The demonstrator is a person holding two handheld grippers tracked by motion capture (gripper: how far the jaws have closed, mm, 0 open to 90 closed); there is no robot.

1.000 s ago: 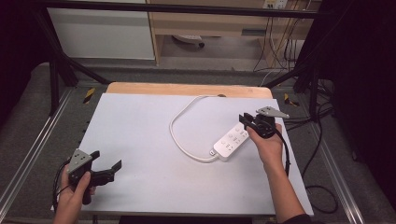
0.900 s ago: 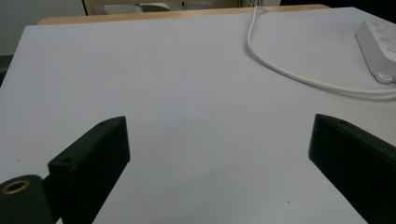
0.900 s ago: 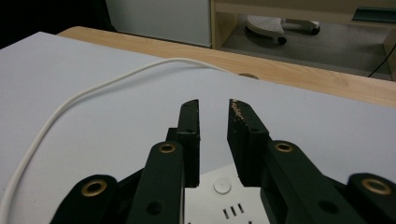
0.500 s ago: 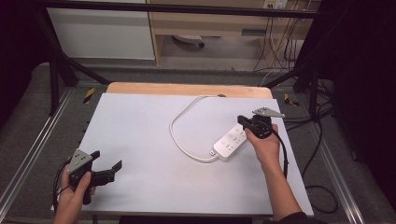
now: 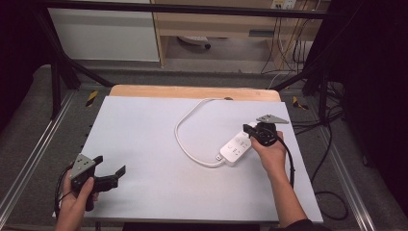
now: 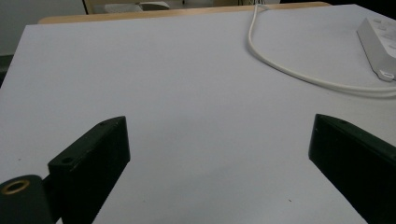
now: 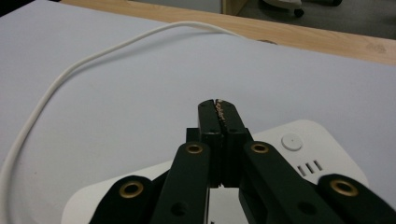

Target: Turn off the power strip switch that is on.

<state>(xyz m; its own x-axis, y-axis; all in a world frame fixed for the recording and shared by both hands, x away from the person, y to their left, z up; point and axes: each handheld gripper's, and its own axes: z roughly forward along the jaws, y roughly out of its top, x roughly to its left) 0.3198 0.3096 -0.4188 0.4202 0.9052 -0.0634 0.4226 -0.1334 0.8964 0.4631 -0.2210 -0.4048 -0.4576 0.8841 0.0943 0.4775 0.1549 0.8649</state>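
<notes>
power strip (image 5: pixel 235 147) right of frame centre, cord (image 5: pixel 190 130) looping to far edge | my right gripper (image 5: pixel 248 129) pressed closed above its far end, seemingly to poke its button (image 7: pixel 292 141) | left gripper (image 5: pixel 111 174) parked lower left, jaws wide, empty

A power strip (image 5: pixel 235 146) lies on the right half of the table (image 5: pixel 144 125), set at a slant. Its cord (image 5: pixel 185 126) loops out to its left and runs back to the table's far edge. The right gripper (image 5: pixel 248 129) sits over the strip's far end, jaws pressed together. The left gripper (image 5: pixel 113 174) is at the near left corner, well apart from the strip, jaws spread over bare tabletop.
</notes>
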